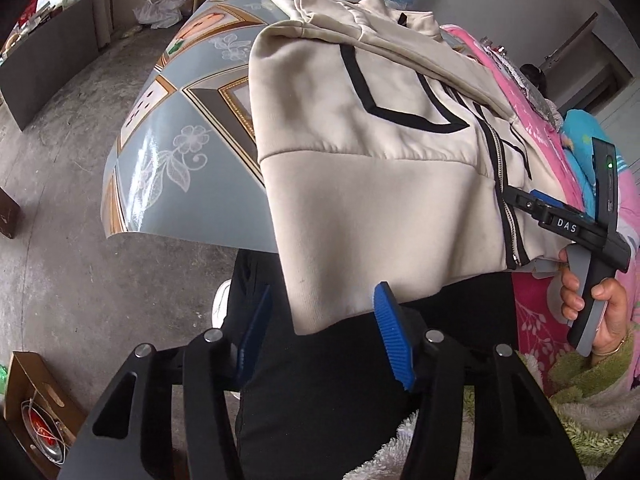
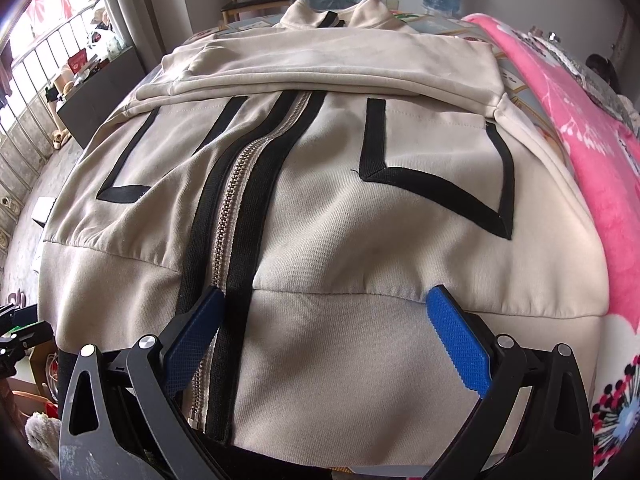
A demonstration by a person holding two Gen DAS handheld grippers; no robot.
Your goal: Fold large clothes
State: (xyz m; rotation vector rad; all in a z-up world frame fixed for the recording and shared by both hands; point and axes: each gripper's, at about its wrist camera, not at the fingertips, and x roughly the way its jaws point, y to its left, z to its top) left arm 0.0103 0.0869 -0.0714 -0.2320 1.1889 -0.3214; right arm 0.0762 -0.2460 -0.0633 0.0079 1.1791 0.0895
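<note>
Jaws, left gripper (image 1: 324, 332): your blue pads stand parted, straddling the hanging hem corner of the cream jacket (image 1: 360, 184); the cloth sits between them, and no pad visibly presses it.

Jaws, right gripper (image 2: 326, 338): parted wide over the hem band, zipper (image 2: 236, 208) by the left pad; whether the pads touch the cloth cannot be told from this view.

Task item, location: the jacket lies front-up on the patterned surface (image 1: 168, 136), sleeves folded across the chest, hem draped over the near edge toward you, collar at twelve o'clock in the right wrist view.

Key relation: the jacket's long axis runs from hem at six o'clock to collar at twelve. Both grippers sit at the hem end, so a hem-to-collar fold likely means carrying the hem toward twelve. Your left jaws are at the outer corner; your right jaws are nearer the centre line.

View differences: the left wrist view alone shows your right hand (image 1: 600, 312) on its gripper handle, the overhanging corner and the floor below. The right wrist view alone shows the full front, both black pocket outlines and the pink blanket (image 2: 580, 152) at three o'clock.
</note>
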